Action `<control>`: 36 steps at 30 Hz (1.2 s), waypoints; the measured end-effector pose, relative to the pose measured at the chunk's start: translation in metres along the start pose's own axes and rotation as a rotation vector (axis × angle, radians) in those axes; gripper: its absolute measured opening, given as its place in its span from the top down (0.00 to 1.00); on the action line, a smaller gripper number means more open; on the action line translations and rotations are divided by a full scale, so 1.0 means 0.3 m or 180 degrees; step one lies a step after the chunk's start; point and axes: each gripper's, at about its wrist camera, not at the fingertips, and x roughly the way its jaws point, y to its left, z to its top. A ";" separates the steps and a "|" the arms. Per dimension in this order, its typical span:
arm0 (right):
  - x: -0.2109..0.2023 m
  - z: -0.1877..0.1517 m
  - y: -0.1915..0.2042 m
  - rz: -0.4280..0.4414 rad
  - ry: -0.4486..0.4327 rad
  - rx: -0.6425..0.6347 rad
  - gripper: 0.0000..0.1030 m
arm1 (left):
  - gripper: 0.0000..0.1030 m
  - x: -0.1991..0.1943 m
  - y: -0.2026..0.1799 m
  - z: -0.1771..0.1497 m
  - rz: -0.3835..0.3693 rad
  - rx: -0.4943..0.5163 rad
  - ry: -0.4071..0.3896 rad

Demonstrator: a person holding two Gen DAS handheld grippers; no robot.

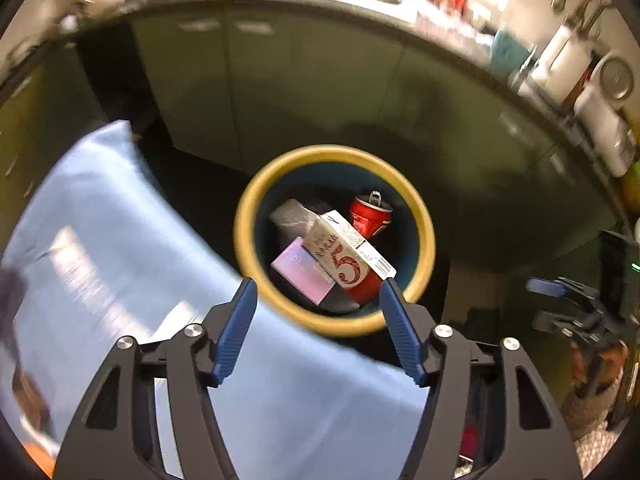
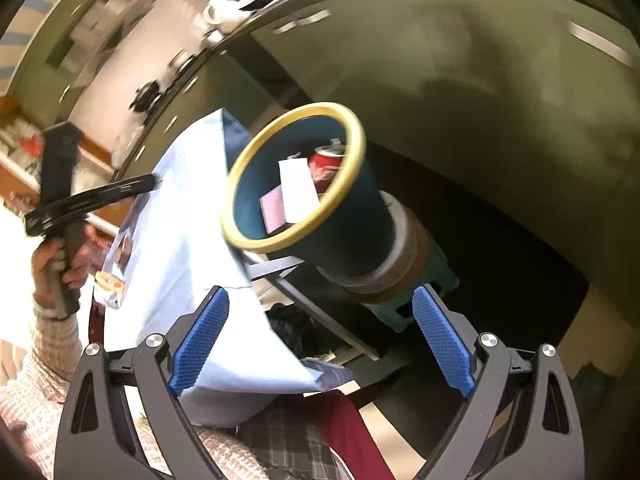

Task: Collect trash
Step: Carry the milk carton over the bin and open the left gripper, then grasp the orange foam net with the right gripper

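My left gripper point(image 1: 316, 292) tips steeply downward over the mouth of the trash bin point(image 1: 256, 200), its jaws spread wide with nothing between them. My right gripper point(image 2: 320, 308) points down at a shallower angle from farther off, its jaws also spread and empty.

Seen from my left jaws, the bin sits just ahead of the fingertips, its yellow rim ringing a dark blue inside. A white and red carton point(image 1: 350, 254) lies there slantwise, its long axis running from far-left to near-right, the red end close to my right-hand fingertip. Beyond it a crushed red can point(image 1: 370, 216) rests with its tab end pointing away from me. A pale pink box point(image 1: 304, 272) lies half under the carton, nearer my left-hand fingertip, and something grey and blurred lies past that. A light blue cloth point(image 1: 120, 248) covers the counter to the left of and under my left jaws.

Only the right wrist view shows the bin point(image 2: 352, 216) from the side: a dark blue cone that narrows toward its base and stands on a green stool point(image 2: 436, 276), ahead of and between my right jaws. It also shows my left hand point(image 2: 60, 264) around a dark handle, far to the left. The left wrist view in turn catches my right gripper point(image 1: 548, 304) at its far right edge, small and dim.
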 end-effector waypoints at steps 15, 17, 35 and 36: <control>0.299 0.011 0.860 0.0631 0.0638 -0.1885 0.11 | 0.30 -0.668 0.324 -0.959 0.0985 -0.1185 -0.1019; 0.371 -0.009 1.024 0.0758 0.0763 -0.2167 0.11 | 0.27 -0.722 0.368 -1.061 0.1219 -0.1340 -0.1128; 0.886 -0.119 1.767 0.0707 0.1272 -0.3342 0.37 | 0.22 -0.711 0.565 -1.398 0.1294 -0.1977 -0.1116; 0.902 -0.114 1.767 0.0690 0.1304 -0.3364 0.37 | 0.22 -0.707 0.574 -1.401 0.1278 -0.1988 -0.1113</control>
